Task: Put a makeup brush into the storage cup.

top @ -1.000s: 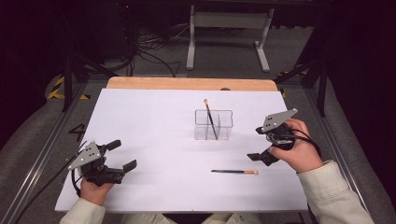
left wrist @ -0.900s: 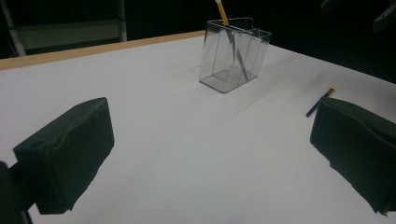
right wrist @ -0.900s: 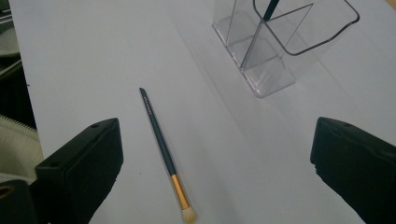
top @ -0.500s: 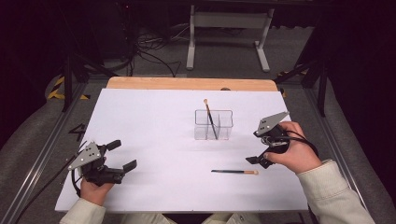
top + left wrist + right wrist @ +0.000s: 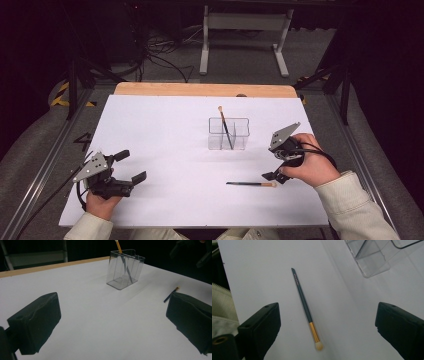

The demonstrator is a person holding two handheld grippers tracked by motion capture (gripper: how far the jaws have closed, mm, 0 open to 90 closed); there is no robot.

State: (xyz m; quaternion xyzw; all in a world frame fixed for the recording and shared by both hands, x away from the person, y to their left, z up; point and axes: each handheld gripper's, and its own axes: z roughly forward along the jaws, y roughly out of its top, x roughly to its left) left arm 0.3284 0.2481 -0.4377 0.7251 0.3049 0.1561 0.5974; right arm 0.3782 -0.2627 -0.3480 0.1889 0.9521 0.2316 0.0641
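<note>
While your right gripper [image 5: 278, 162] hovers with its fingers spread wide over the loose brush [image 5: 305, 306], that brush lies flat on the white worktop [image 5: 165, 150], just in front of the clear holder [image 5: 229, 134] where another brush [image 5: 224, 125] stands. It looks light, stiff and thin, likely to roll or slip, so take it mid-handle, on the dark shaft above the gold ferrule, sparing the soft tip. Your left gripper [image 5: 127, 165] rests well apart, its fingers open and empty
</note>
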